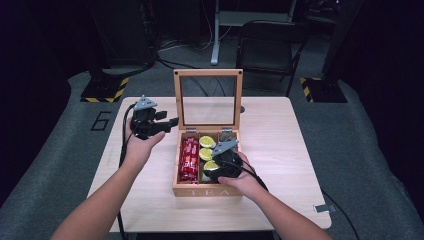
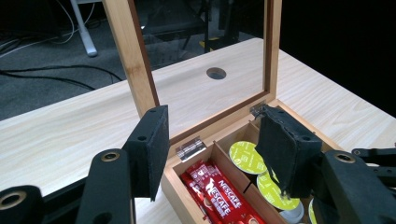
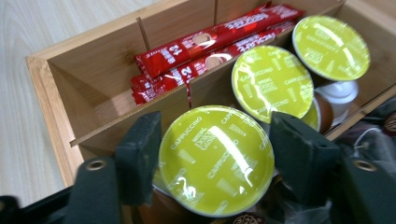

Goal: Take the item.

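While you work, read these from left to right, all placed against the tea box (image 1: 206, 190).

Left gripper (image 1: 172, 121): spread, empty, just left of the box's raised lid.

Right gripper (image 3: 215, 151): jaws flank the front capsule (image 3: 215, 159) in the middle compartment; contact is hard to tell.

Handling: probably light, rigid cup, thin foil top that dents.

Hold: pinch the rim sides, gently.

Lab or recording studio, not a home. Single pale wooden table (image 1: 280, 150) stands on grey carpet (image 1: 60, 165) marked with a painted number six (image 1: 101, 120). Black-and-yellow hazard tape on stand bases (image 1: 105, 90). Loose cables (image 1: 185, 50) across the floor, dark surround, a folding chair (image 1: 270, 47) and a desk leg (image 1: 216, 35) behind.
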Demonstrator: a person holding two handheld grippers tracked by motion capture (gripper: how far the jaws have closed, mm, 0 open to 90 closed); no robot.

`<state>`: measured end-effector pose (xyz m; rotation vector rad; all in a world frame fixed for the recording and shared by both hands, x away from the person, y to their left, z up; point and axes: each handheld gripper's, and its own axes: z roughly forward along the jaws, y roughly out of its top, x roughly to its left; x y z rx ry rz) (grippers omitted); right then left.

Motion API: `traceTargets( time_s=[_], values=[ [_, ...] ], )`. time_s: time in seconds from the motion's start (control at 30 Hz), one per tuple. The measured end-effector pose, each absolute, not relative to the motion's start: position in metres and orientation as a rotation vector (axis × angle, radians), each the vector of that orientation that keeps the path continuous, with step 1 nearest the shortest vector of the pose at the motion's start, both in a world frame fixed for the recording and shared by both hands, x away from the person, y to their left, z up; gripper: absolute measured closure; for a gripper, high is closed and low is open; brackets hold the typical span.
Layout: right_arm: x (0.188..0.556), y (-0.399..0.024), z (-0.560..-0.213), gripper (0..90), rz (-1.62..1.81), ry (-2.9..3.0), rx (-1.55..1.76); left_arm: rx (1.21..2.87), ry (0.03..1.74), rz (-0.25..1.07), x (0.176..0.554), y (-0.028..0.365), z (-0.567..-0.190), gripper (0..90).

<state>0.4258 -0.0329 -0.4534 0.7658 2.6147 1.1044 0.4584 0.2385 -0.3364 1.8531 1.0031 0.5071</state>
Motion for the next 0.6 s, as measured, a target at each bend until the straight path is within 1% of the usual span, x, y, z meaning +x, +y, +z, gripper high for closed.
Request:
traceTargets(
  time_s=[0.33,0.6],
  values=[
    [0.423,-0.034,-0.45,36.5,1.126,2.578,0.745,1.852,1.001,0.508,0.459,0.238,-0.337,43.5],
    [0.419,-0.041,-0.431,36.6,1.165,2.532,0.737,1.846,1.007,0.508,0.458,0.24,-0.335,43.5]
  ],
)
